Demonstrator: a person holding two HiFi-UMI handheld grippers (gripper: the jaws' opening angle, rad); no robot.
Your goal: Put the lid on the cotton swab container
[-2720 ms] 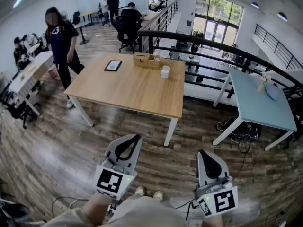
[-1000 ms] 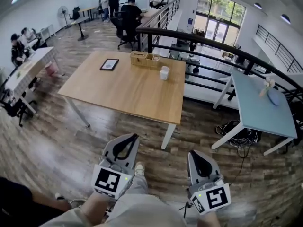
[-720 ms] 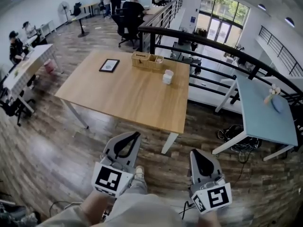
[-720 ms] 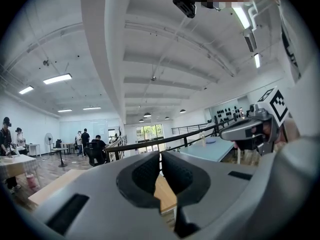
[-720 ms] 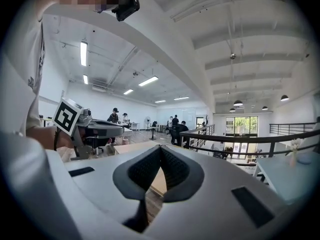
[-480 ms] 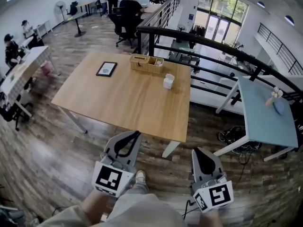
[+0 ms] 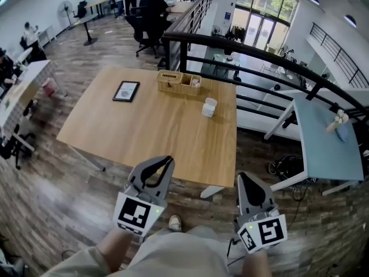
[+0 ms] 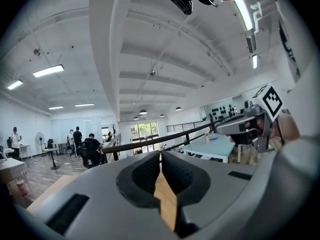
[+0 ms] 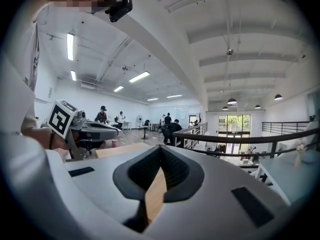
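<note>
White swab container [image 7: 209,107] stands upright mid-frame near the right edge of the table [image 7: 144,126], bare wood around it, while left gripper [image 7: 166,161] and right gripper [image 7: 247,178], both closed on nothing, hang at the frame's bottom by the near edge.

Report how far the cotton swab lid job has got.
Nothing looks done. In hand: nothing; the left gripper and right gripper are shut and empty, short of the light wooden table. Left: reach the small white container near its far edge, find its lid, fit it.

Tablet [image 7: 126,90] & wood tray [image 7: 179,82] on table [image 7: 147,133].
</note>
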